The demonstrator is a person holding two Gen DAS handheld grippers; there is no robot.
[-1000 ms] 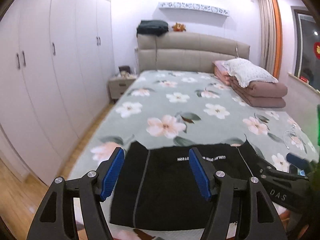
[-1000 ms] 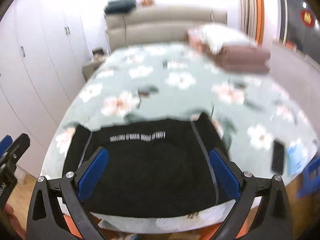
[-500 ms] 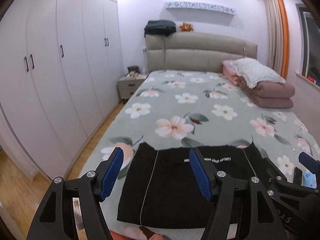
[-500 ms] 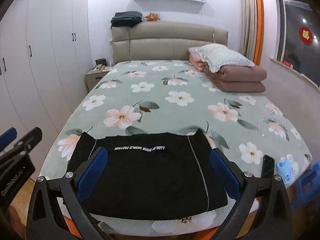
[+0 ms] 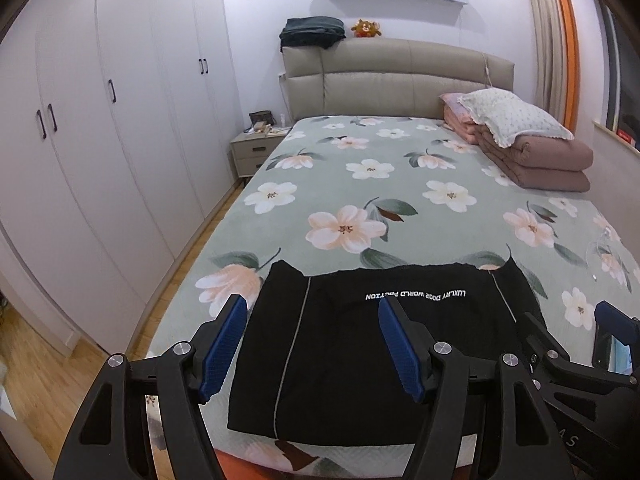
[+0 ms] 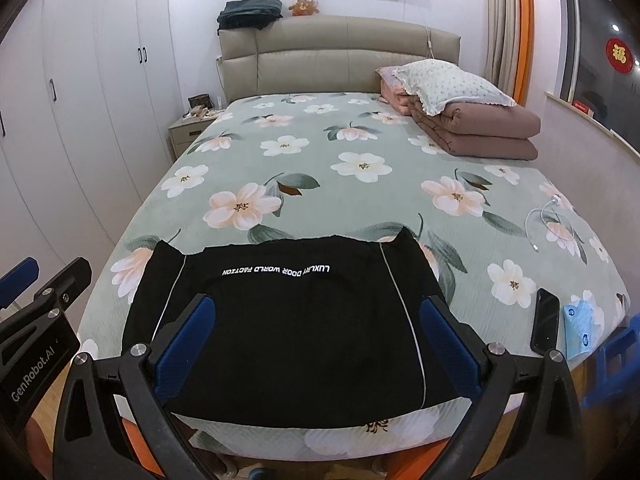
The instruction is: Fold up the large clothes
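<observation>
**Both grippers poised over garment, no grab yet**

Black garment point(image 6: 288, 316) lies flat at foot end of the bed point(image 6: 360, 184), near edge twd the person, white lettering strip across its far side, thin white seam lines down each flank. Looks already part-folded into a neat rectangle w/ few wrinkles. Left gripper point(image 5: 312, 344) & right gripper point(image 6: 316, 336) hover above it, jaws spread, nothing btwn pads. Step, I'd judge: approach for next fold. Next move needs each gripper to drop onto a near corner, pinch the fabric, carry it over evenly.

Folded black garment point(image 6: 296, 320) on bed point(image 6: 360, 184)
</observation>
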